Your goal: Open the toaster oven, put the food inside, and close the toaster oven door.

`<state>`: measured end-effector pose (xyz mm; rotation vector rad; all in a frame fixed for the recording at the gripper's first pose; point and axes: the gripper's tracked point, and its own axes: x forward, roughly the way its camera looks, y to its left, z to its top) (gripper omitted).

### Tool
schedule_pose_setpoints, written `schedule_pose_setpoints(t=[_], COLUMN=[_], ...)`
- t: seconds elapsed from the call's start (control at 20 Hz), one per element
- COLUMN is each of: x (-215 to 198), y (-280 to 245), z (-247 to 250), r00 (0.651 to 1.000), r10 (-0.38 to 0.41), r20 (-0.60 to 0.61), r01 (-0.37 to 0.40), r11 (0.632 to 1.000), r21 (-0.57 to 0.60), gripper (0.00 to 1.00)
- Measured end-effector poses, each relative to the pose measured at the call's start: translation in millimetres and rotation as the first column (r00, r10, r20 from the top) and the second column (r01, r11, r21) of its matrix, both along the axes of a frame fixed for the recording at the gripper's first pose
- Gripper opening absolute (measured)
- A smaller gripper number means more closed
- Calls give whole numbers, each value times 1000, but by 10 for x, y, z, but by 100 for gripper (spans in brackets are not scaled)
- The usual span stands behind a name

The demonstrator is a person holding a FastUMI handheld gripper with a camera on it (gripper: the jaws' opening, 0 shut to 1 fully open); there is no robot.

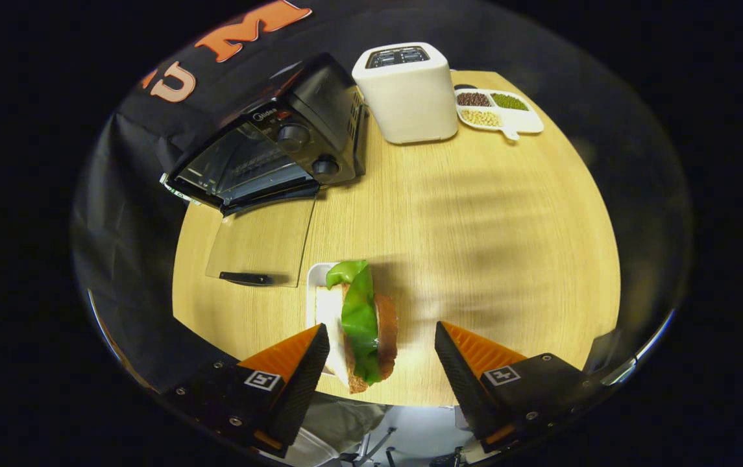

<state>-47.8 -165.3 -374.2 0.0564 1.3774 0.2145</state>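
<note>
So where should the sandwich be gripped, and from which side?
Across its bread faces, near the middle, coming straight on from the near end. The sandwich stands on edge on its white plate, layers in line with the open hand-held gripper, so one finger goes on each slice, keeping the lettuce sandwiched.

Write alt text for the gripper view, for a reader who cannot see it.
The gripper is open, its fingers either side of a sandwich with green lettuce on a white plate on a wooden table. Beyond stands the black toaster oven, its glass door folded down open, beside a white toaster and a divided dish of beans.
</note>
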Motion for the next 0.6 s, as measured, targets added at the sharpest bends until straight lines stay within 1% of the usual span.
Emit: schedule_pose_setpoints(t=[0.1,0.15,0.2,0.25,0.35,0.4,0.45,0.55,0.6], x=[-73,-114,-126,-140,-151,-133,-133,-115,-107], y=[64,85,88,125,187,227,236,212,242], z=[-78,-112,-125,-79,3,63,116,211,296], r00=[998,995,992,992,993,994,995,997,997], r10=[32,58,82,81,69,63,67,79,74], r20=[-58,-80,-93,-97,-100,-89,-73,-18,-3], r01=[-30,-55,-79,-78,-63,-57,-63,-79,-74], r11=[999,998,996,996,996,996,996,997,997], r21=[28,30,27,33,58,68,58,4,0], gripper=[91,85,80,66,50,45,38,32,30])
